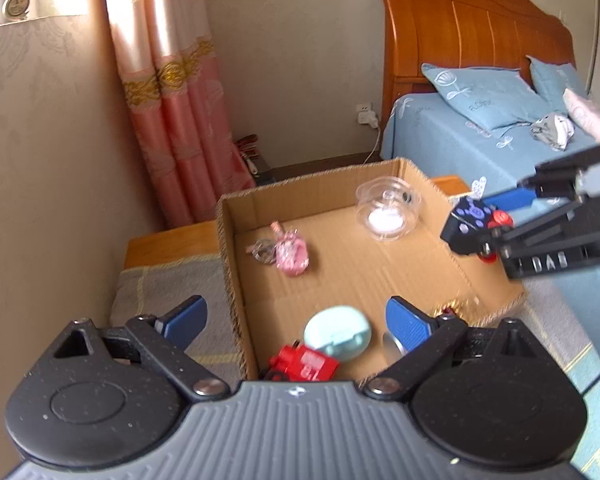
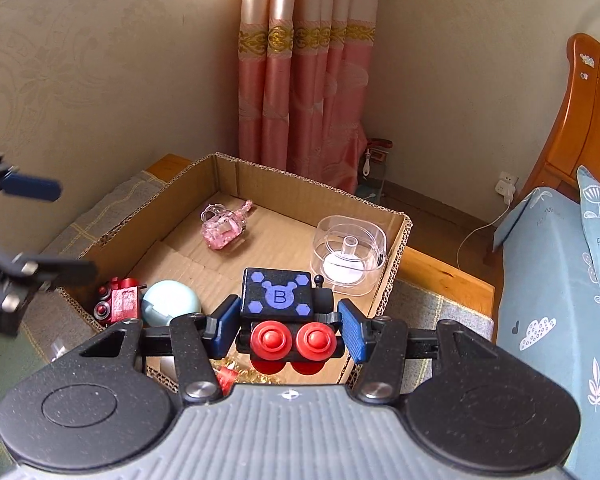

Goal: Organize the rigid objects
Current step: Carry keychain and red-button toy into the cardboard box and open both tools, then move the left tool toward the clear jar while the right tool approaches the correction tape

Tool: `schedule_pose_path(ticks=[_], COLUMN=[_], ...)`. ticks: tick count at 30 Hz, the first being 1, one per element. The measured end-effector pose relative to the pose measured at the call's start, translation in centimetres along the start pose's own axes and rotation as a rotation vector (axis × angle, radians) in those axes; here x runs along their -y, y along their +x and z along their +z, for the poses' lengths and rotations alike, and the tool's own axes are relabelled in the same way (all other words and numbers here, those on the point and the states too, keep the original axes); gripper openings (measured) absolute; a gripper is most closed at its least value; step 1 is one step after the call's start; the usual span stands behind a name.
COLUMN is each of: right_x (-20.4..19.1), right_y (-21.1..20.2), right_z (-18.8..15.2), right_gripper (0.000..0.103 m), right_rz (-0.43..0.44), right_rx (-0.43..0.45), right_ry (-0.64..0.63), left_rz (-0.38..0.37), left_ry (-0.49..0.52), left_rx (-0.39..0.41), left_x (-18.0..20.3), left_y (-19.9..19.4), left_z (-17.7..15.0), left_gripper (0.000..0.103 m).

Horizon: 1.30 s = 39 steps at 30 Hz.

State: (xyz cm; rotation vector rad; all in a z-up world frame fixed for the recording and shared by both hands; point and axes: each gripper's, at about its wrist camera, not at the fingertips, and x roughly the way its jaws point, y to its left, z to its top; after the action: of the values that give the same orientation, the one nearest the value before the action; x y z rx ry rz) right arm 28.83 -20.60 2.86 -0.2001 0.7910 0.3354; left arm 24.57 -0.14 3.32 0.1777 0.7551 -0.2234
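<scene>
My right gripper (image 2: pixel 288 330) is shut on a black toy train (image 2: pixel 278 300) with a blue "B" top and red wheels, held above the near edge of a cardboard box (image 2: pixel 228 168). The left wrist view shows that toy train (image 1: pixel 470 222) over the box's right wall (image 1: pixel 452 216). My left gripper (image 1: pixel 296 320) is open and empty above the box's near left corner. In the box lie a red toy engine (image 1: pixel 304 362), a pale blue round case (image 1: pixel 338 332), a pink perfume bottle (image 1: pixel 290 254) and a clear plastic container (image 1: pixel 386 208).
The box stands on a cloth-covered low wooden table (image 1: pixel 168 240) beside a bed with blue bedding (image 1: pixel 460 136). A wall (image 1: pixel 40 160) rises at the left and pink curtains (image 1: pixel 172 100) hang behind. Gold and red trinkets (image 2: pixel 240 376) lie under my right gripper.
</scene>
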Motion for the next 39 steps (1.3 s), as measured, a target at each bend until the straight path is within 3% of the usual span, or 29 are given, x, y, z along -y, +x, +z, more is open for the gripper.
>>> schedule_pose_path(ticks=[2, 3, 5, 8, 17, 28, 33, 39], right_x=[0.0, 0.0, -0.2, -0.5, -1.8, -2.6, -2.2, -1.4], right_y=[0.2, 0.2, -0.1, -0.9, -2.9, -4.8, -3.9, -1.1], right_z=[0.2, 0.2, 0.2, -0.2, -2.2, -8.3, -11.6, -15.4], right_gripper=[0.062, 0.081, 0.103, 0.103, 0.103, 0.103, 0.103, 0.103], right_rz=[-0.009, -0.014, -0.017, 0.005, -0.072, -0.166, -0.25, -0.269], right_rx=[0.011, 0.027, 0.063, 0.079, 0.056, 0.022, 0.005, -0.106], right_ry=[0.012, 0.015, 0.012, 0.013, 0.029, 0.143, 0.223, 0.299], left_rz=[0.018, 0.022, 0.021, 0.024, 0.07, 0.067, 0.049, 0.021], left_ry=[0.011, 0.008, -0.008, -0.024, -0.035, -0.09, -0.074, -0.044], left_rx=[0.002, 0.005, 0.012, 0.022, 0.041, -0.002, -0.036, -0.08], left_x=[0.1, 0.1, 0.1, 0.1, 1.2, 1.9, 2.7, 3.0], left_y=[-0.6, -0.9, -1.4, -2.0, -3.7, -3.6, -3.1, -3.0], left_z=[-0.8, -1.2, -1.8, -2.5, -4.9, -8.2, -9.9, -12.4], left_gripper=[0.096, 0.096, 0.096, 0.096, 0.1, 0.1, 0.1, 0.1])
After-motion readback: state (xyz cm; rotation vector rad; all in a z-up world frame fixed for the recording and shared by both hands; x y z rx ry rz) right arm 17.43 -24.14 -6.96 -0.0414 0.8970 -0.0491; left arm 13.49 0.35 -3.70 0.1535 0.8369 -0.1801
